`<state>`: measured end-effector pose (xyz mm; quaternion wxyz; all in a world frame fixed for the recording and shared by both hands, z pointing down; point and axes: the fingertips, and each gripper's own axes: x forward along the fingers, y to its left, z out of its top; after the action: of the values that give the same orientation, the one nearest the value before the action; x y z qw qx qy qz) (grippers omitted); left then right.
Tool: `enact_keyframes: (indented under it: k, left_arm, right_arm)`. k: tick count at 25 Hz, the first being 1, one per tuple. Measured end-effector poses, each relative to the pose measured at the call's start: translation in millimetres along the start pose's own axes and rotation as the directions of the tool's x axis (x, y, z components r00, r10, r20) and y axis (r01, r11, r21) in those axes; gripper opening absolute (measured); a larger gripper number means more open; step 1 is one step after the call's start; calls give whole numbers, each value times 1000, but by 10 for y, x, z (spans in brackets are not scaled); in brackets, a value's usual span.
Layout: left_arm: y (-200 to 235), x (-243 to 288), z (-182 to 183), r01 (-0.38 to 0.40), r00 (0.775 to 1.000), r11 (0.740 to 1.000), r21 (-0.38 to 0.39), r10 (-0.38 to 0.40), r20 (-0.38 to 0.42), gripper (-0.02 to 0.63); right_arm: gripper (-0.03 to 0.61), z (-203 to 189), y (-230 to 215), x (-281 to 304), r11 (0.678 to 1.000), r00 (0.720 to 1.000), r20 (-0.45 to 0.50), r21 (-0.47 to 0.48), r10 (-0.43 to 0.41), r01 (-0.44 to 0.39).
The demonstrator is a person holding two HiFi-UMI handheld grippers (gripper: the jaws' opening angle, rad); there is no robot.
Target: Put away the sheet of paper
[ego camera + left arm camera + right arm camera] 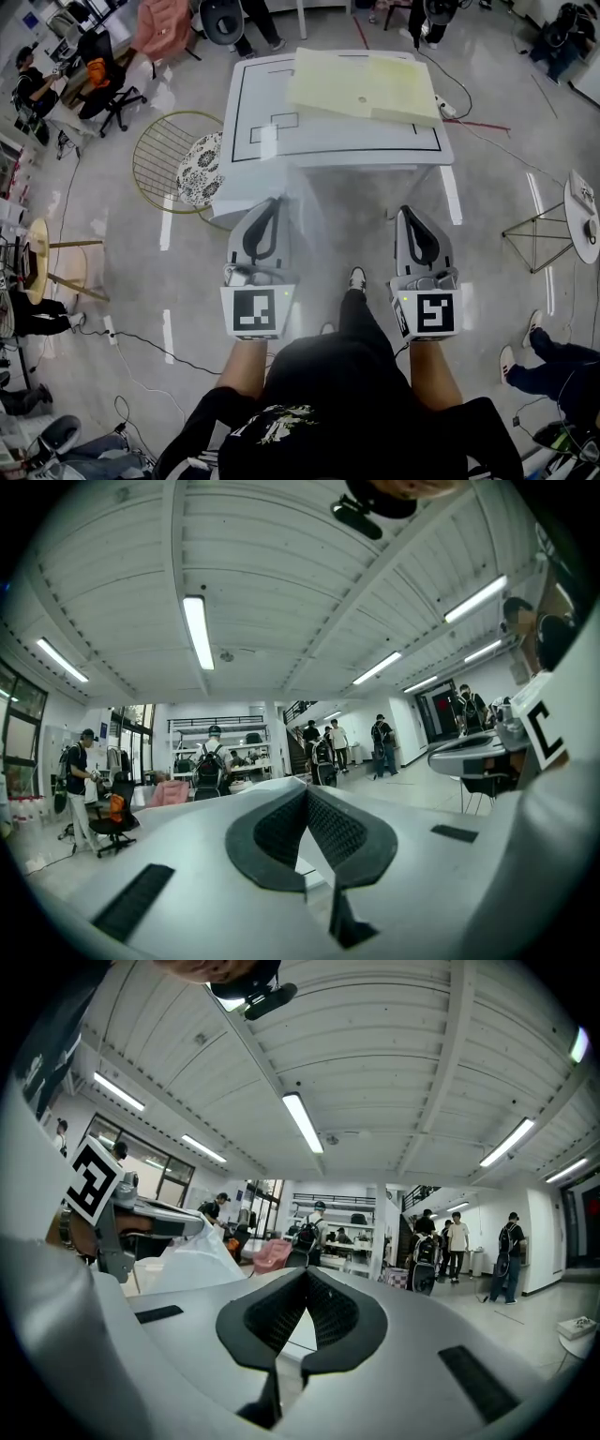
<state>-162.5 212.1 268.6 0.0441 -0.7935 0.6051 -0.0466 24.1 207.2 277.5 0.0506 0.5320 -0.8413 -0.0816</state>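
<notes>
Head view, looking steeply down. The glossy grey floor (356,216) lies open between the person and the white rectangular worktop with black outline markings (258,103), which stands far of both tools. The pale yellow sheet of paper (342,82) lies flat on the far right part of the worktop, its long axis running left to right. Its right end comes close to the worktop's right edge, and its far edge is level with the far rim or slightly over it. Whether it is one sheet or overlapping layers cannot be told.

A round gold wire stool (155,155) with a black-and-white patterned cushion (200,169) stands just beside the worktop's left near corner. The right side is free apart from a cable on the floor.

The left tool (274,202) and right tool (409,212) are held low near the body, well apart from the sheet and pointing toward the worktop. In each gripper view the jaws are together at the tips with nothing between them (left tool (307,789), right tool (305,1272)); both views look out into the room and do not show the sheet.

The sheet lies ahead and to the right, so the right tool is judged the nearer, with the sheet's near long edge facing it.
</notes>
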Motion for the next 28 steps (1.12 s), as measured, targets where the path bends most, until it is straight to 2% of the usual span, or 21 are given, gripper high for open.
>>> enact_keyframes:
  k: [6, 11, 18, 28]
  left_arm:
    - [-7, 437, 73, 6, 1000, 1000, -4, -6, -1, 0]
    - [14, 747, 99, -5, 1000, 1000, -6, 5, -16, 0]
    - [89, 1102, 200, -69, 998, 998, 2, 69, -9, 0]
    - [74, 1588, 227, -114, 993, 993, 10, 114, -8, 0]
  right_arm:
    - [-2, -19, -339, 331, 1000, 1000, -2, 10, -13, 13]
    - [-2, -42, -525, 626, 1000, 1000, -5, 19, 9, -9]
    - [-2, 28, -763, 1057, 998, 997, 32, 24, 65, -66]
    - [-2, -40, -1103, 1491, 994, 992, 56, 25, 109, -111]
